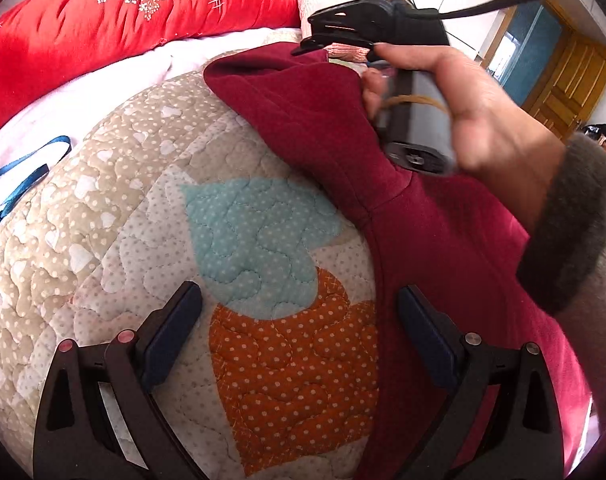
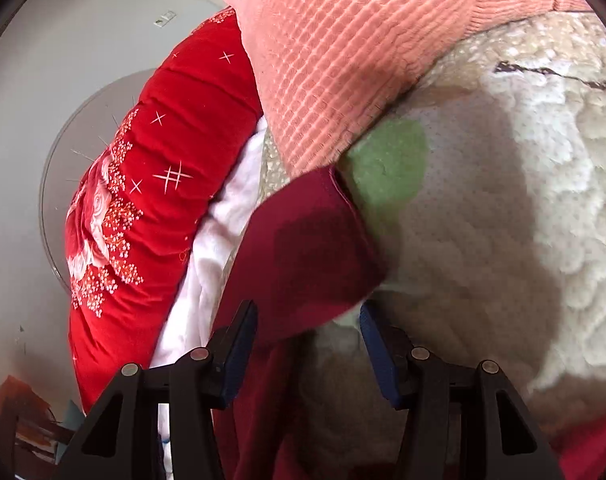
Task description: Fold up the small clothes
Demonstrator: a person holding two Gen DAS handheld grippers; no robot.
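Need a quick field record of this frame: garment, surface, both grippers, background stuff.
garment: dark red fleece top, partly spread on the quilt, one sleeve turned over
surface: patchwork quilt with dotted blue and orange patches
left gripper: open, over the quilt at the garment's edge, holding nothing
right gripper: open, sleeve edge lies between its tips, pads not pressing it
hand: holds the right gripper's handle above the garment
background: red flowered blanket, pink knit blanket, blue strap
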